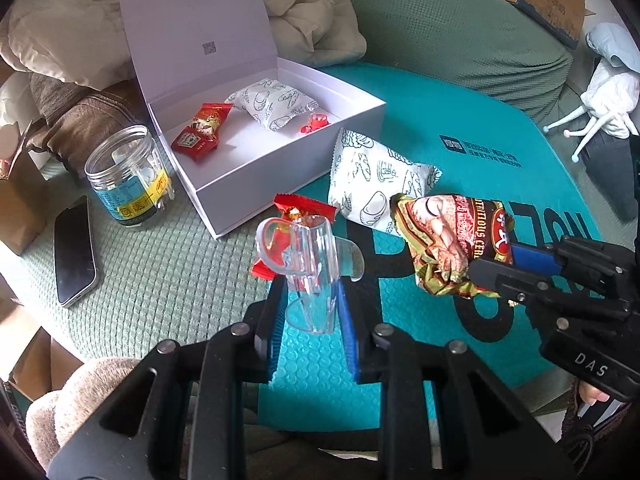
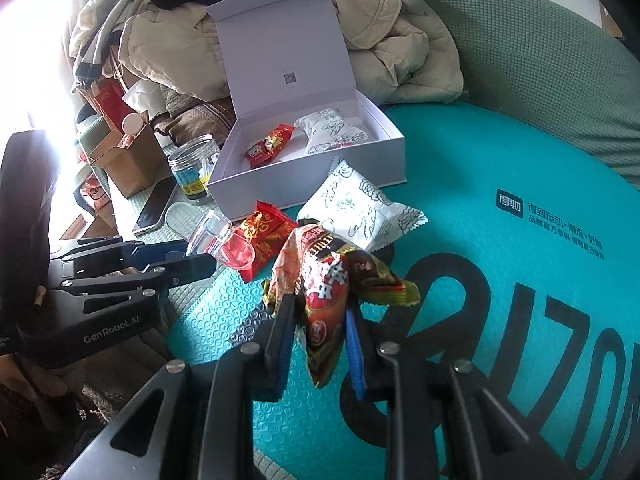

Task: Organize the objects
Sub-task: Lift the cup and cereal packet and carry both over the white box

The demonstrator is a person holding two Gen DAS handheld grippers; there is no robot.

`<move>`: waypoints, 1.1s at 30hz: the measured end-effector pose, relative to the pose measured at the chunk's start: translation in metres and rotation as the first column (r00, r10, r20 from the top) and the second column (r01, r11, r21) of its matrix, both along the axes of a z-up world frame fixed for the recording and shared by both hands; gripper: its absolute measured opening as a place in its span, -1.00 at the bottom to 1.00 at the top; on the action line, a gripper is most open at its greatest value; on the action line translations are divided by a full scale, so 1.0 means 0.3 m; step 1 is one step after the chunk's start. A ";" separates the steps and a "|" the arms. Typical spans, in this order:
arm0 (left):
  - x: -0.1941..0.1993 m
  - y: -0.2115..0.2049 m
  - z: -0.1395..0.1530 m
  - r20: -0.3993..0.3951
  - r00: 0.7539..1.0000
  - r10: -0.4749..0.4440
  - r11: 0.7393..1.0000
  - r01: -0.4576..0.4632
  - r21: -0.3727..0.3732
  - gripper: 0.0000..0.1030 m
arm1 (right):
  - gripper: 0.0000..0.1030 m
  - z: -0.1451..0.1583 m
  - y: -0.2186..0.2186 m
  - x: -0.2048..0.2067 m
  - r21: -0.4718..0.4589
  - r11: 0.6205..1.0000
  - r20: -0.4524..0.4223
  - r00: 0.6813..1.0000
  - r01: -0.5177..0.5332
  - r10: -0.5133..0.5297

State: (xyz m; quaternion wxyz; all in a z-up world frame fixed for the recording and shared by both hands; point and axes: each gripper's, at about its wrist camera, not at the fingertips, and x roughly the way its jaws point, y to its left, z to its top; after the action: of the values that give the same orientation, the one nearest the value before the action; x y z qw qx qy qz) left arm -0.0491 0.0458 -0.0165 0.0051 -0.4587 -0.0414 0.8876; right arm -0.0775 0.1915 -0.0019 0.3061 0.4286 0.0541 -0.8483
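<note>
The left gripper (image 1: 310, 312) has its two fingers pressed on a clear plastic clip (image 1: 304, 256) and holds it up above the teal bubble mailer (image 1: 500, 128). In the right wrist view the same left gripper (image 2: 200, 258) comes in from the left side with the clip (image 2: 218, 240) at its tips.

The right gripper (image 2: 320, 328) is closed tight on a crinkled brown and red cereal packet (image 2: 324, 284). The packet sticks up from between the fingers, off the mailer. In the left wrist view the right gripper (image 1: 504, 268) holds that packet (image 1: 448, 240) just to the right of the clip.

A red candy (image 1: 298, 210) lies on the mailer right behind the clip. A white snack pack with line drawings (image 1: 376, 184) lies beside it, close to the front wall of the open white box (image 1: 280, 184).

Inside the box are two red packets (image 1: 204, 130), another white snack pack (image 1: 274, 106) and a small red candy (image 1: 316, 123). The lid stands up at the back.

A clear jar (image 1: 126, 176) stands left of the box on the green sofa cover (image 1: 168, 272). A phone (image 1: 74, 250) lies flat near the jar.
</note>
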 end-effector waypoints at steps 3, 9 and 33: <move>0.007 -0.008 0.018 -0.010 1.000 0.005 1.000 -0.005 0.000 -0.54 | -0.55 0.022 -0.008 0.006 -0.008 1.000 -0.011 1.000 -0.007 0.007; 0.005 -0.034 0.062 -0.032 0.999 0.020 1.000 -0.021 -0.014 -0.54 | -0.55 0.076 -0.036 0.014 -0.024 0.999 -0.044 0.999 -0.031 0.030; -0.082 -0.065 0.000 0.007 1.000 0.016 1.000 -0.016 -0.007 -0.54 | 0.52 -0.041 -0.030 -0.048 0.034 0.999 0.025 0.999 0.024 -0.024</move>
State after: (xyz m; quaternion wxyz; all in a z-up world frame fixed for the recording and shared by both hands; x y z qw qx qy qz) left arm -0.0737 0.0261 -0.0165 -0.0036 -0.4614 -0.0418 0.8862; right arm -0.0918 0.1825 -0.0143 0.2894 0.4451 0.0593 -0.8453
